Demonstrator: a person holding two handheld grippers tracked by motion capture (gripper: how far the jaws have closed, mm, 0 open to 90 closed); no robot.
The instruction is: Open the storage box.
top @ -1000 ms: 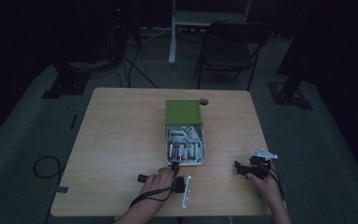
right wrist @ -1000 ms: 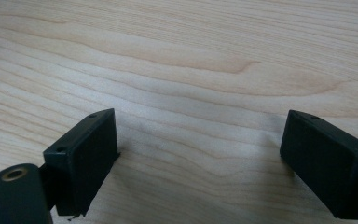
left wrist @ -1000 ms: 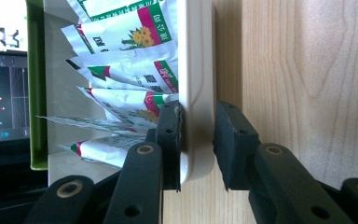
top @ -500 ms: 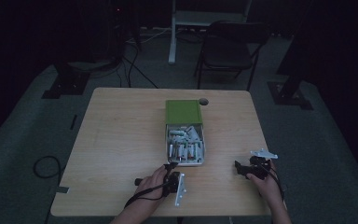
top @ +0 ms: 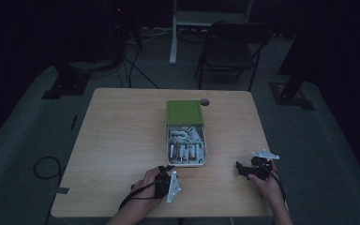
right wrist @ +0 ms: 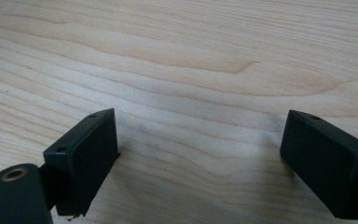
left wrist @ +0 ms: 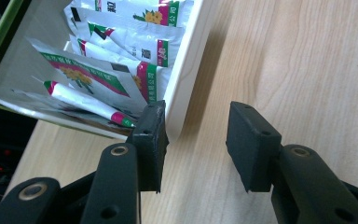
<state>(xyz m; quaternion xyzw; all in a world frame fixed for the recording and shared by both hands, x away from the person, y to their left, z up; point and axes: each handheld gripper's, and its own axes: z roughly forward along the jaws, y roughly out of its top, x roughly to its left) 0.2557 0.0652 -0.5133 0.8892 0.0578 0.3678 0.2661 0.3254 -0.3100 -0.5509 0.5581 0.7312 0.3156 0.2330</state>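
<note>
Sachets (left wrist: pixel 121 88) first: white packets with green and pink print, piled loosely in the open white box (left wrist: pixel 186 70). Lying just ahead of the left tongs (left wrist: pixel 196 116) and off toward their left pad, with the nearest packet end poking out right above that pad.

Box wall standing close against the left pad; touching or only just beside, cannot tell. Green lid (top: pixel 183 112) at the far end of the box, well beyond the tongs' reach.

Left tongs now: have just been opening, spread partway, nothing between them but bare wood. Pointing past the box corner, not into it.

Right tongs (right wrist: pixel 200 126) well off to the right of the box, spread wide, empty, hovering low over the counter (top: pixel 122 140). Parked, by the look of it.

Looks like the reach for a packet, just at its start. To do it well: swing the left tongs toward their own left pad's side and lift over the wall, so both pads come down inside the box. Pick one packet, the loose one nearest the corner, and go for its free end. Open a touch wider before dropping in, close flat across the packet's faces, not on its edge. Keep off the wall, or the light box may slide across the counter. Bring the right tongs in to steady the far side if it shifts.
</note>
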